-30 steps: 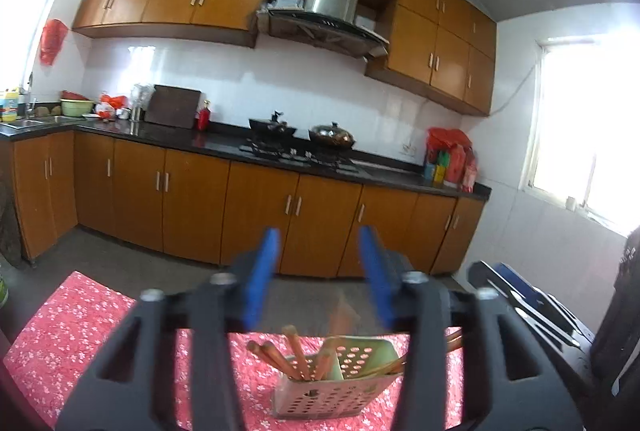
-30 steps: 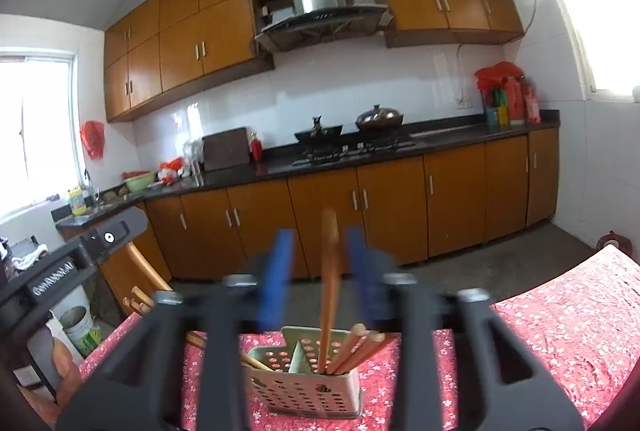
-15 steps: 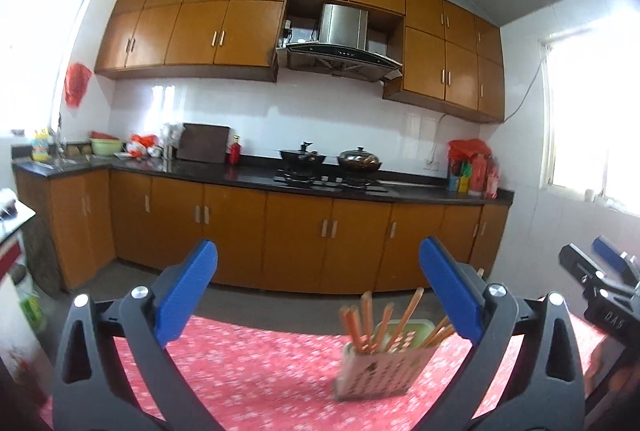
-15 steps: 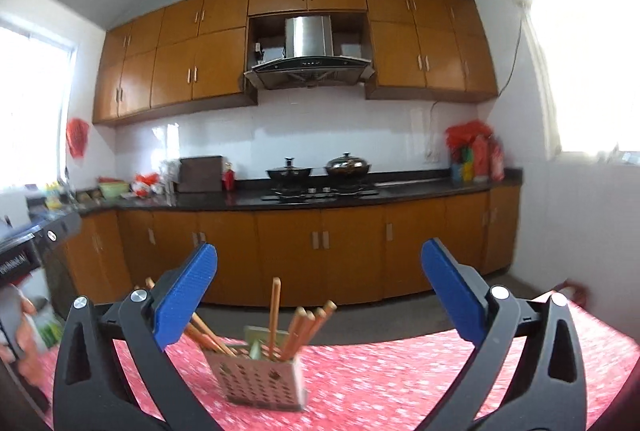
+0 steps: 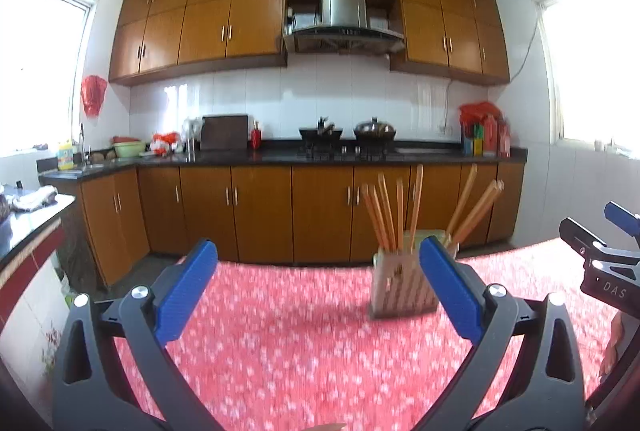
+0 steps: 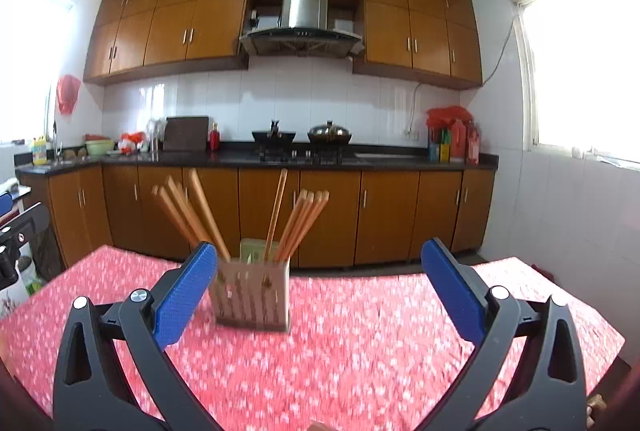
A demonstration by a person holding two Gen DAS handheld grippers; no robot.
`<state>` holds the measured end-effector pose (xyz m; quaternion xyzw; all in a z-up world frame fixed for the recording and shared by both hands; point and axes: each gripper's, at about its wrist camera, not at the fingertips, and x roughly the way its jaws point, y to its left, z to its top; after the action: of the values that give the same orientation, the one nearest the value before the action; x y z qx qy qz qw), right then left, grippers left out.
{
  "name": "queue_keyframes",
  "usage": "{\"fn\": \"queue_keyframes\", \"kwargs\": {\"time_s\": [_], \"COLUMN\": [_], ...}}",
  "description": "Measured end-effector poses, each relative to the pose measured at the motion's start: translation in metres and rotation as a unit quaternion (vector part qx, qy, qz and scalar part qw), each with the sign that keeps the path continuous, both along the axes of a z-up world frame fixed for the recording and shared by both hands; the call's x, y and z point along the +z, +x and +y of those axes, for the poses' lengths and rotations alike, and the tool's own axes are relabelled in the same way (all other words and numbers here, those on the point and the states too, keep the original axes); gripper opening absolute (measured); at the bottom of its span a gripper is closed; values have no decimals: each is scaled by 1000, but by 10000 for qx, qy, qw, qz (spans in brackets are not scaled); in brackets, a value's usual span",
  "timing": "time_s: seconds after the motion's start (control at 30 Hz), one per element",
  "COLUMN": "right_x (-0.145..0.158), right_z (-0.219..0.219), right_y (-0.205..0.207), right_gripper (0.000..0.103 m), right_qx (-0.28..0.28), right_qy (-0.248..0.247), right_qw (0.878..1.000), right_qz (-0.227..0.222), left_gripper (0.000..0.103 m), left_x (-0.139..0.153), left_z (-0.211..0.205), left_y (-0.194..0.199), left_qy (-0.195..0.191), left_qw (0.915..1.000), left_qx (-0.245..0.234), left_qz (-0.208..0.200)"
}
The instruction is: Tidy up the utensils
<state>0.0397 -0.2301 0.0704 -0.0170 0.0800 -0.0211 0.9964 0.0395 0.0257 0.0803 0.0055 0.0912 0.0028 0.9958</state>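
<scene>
Now both of my tools hang over the table (image 5: 304, 351) with nothing in them, and I read that as the chopsticks already being put away. Starting at the left, my left gripper (image 5: 318, 285) has its blue pads spread as wide as they go, and only the red flowered cloth shows between them. Its jaws have just been opening, with nothing caught in the gap. Just past its right pad stands the perforated holder (image 5: 402, 285), upright on the cloth, with the chopsticks (image 5: 386, 215) fanned out of its top in two bunches, leaning apart because a divider seems to split the box. Farther right, my right gripper (image 6: 320, 287) is likewise released and empty, its jaws having just been opening too. From its own camera the holder (image 6: 252, 297) sits just behind the left pad, not touched by it, with the sticks (image 6: 276, 215) pointing up and outward.

Around us, the cloth looks bare of loose utensils. Beyond the table edge run the wooden cabinets (image 6: 332, 215) and the stove with two pots (image 6: 304, 135). Nothing blocks either gripper, though the splayed stick tips would catch a careless sweep.
</scene>
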Motion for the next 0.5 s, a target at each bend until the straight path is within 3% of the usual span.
{"fn": "queue_keyframes", "kwargs": {"time_s": [0.27,0.5], "right_x": [-43,-65], "right_z": [-5,-11], "right_y": [-17,-26], "right_gripper": [101,101], "right_qx": [127,94], "right_qy": [174,389], "right_qw": [9985,9961], "right_qz": [506,789], "left_gripper": [99,99], "left_x": [-49,-69], "left_z": [-4,-6], "left_y": [-13,-16], "left_qy": [-80,-166], "left_qw": [9987,9973], "left_qx": [-156,-160], "left_qz": [484,697]}}
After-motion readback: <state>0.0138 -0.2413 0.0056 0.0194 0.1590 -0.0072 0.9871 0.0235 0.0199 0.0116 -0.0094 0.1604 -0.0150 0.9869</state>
